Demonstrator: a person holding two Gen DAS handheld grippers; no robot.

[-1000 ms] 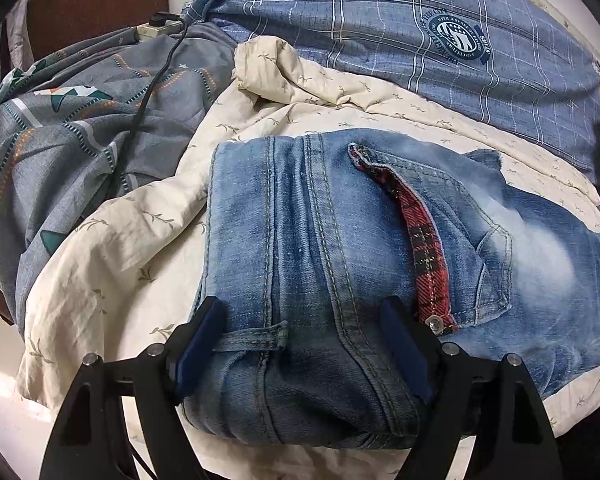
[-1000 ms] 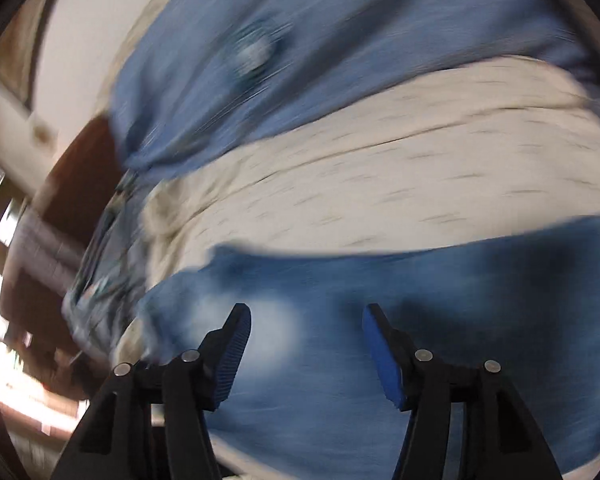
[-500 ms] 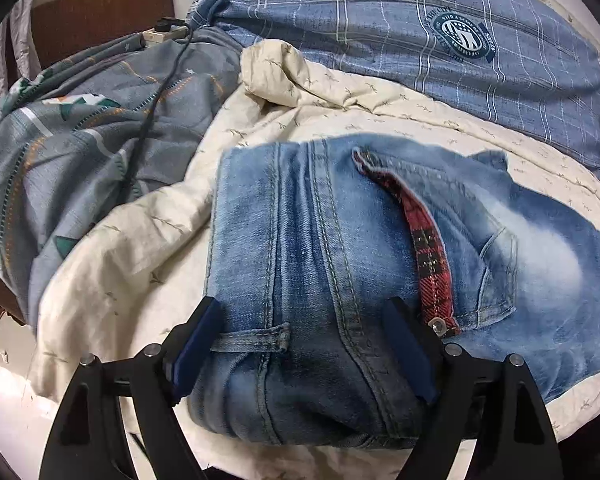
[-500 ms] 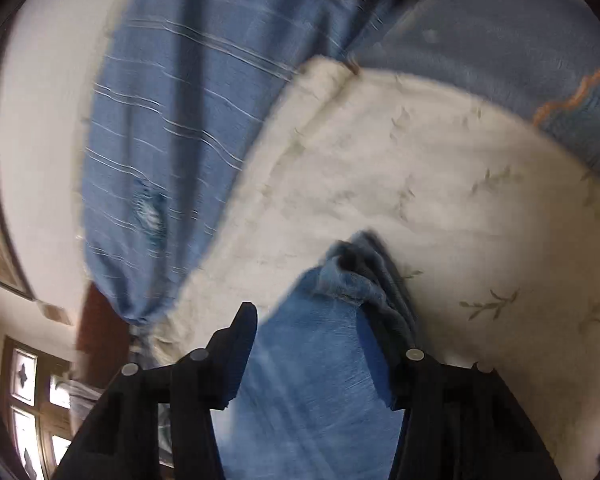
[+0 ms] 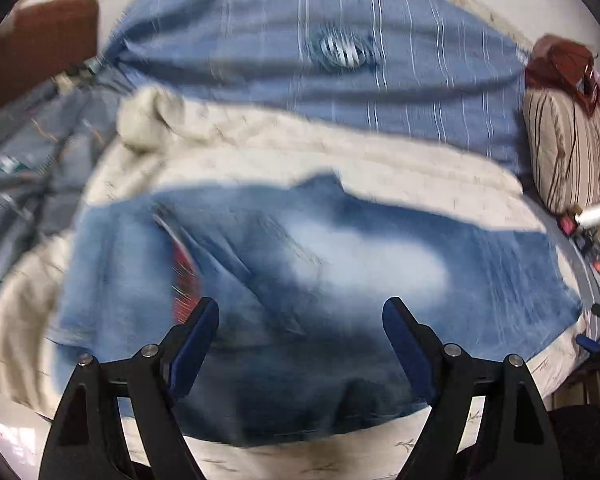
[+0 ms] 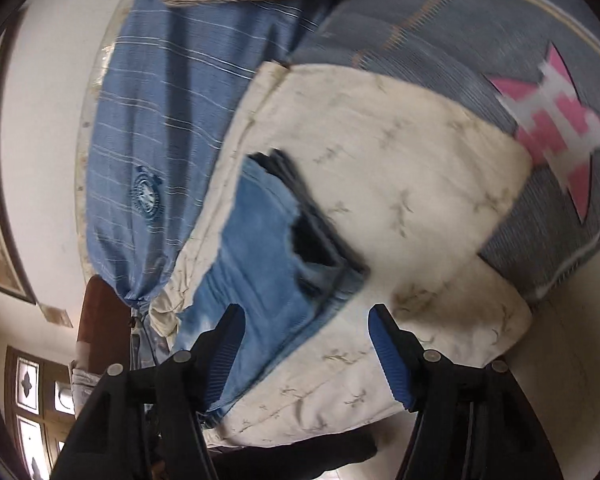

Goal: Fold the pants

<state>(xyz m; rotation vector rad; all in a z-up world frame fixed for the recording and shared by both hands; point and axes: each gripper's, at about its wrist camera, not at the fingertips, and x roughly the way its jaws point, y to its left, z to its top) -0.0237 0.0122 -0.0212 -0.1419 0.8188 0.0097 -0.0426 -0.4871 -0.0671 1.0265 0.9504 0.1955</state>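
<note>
Blue jeans [image 5: 340,264] lie flat across a cream quilt [image 5: 260,148] on a bed, the red plaid pocket lining [image 5: 184,280] showing at the left. My left gripper [image 5: 300,308] hovers open over the faded thigh area, its pads clear of the denim. In the right wrist view the jeans' leg end [image 6: 260,256] runs up from the lower left, its dark hem openings facing the quilt [image 6: 420,184]. My right gripper [image 6: 306,316] is just short of that hem, jaws opening, with the denim's edge lying low between the fingers and not pressed by the pads.
A blue checked pillow [image 5: 300,80] with a round badge lies behind the quilt. A striped cushion [image 5: 568,152] sits at the right, a grey patterned cover [image 5: 32,152] at the left. Another grey cover with a pink pattern [image 6: 552,120] borders the quilt. The bed edge is close below.
The left view slid right along the jeans, from the waistband to the thigh, and is now blurred. The right view rolled and dropped toward the leg hem, and its jaws spread wider.
</note>
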